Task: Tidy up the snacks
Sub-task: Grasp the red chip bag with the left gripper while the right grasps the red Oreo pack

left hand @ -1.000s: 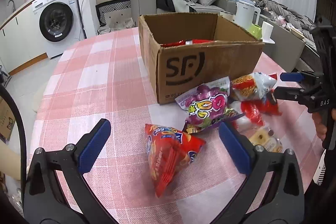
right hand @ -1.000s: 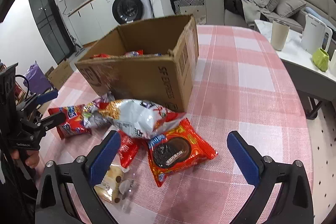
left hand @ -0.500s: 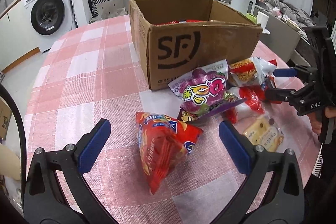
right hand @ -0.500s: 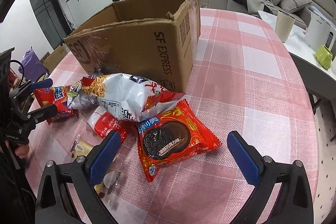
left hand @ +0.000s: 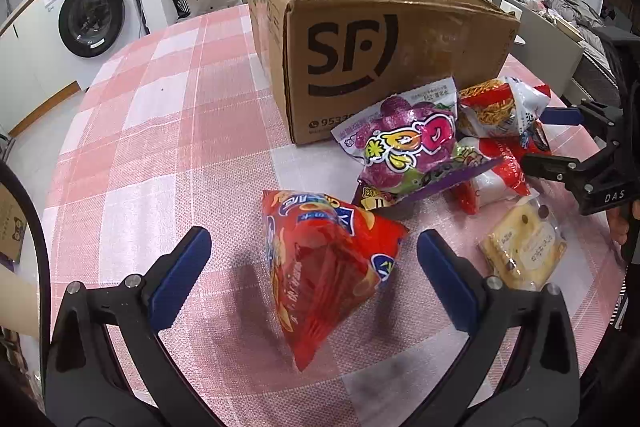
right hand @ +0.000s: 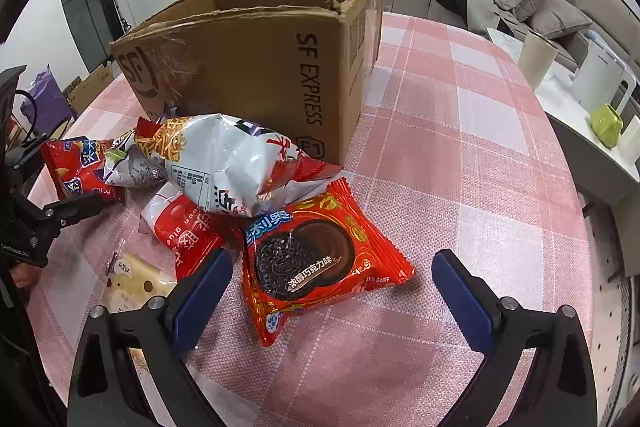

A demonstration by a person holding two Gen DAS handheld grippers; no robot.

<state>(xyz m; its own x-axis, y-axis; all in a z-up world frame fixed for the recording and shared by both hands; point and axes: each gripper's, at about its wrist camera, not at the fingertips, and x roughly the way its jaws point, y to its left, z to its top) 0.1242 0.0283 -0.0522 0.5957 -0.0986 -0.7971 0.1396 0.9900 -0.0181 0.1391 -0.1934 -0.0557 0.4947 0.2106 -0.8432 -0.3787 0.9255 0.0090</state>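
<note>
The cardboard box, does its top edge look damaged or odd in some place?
Yes. The cardboard box has a ragged, torn top rim, with a rip at its near right corner in the right wrist view. The flaps seem torn off.

Your table [left hand: 168, 131] wears a pink-and-white checked cloth. On it stands an open SF Express cardboard box [left hand: 384, 55]. Just in front of the box lie a red chip bag [left hand: 324, 267], a red Oreo packet [right hand: 316, 259] and a clear-wrapped cheese-patterned cake [left hand: 520, 247], beside a heap of other snack bags.
</note>
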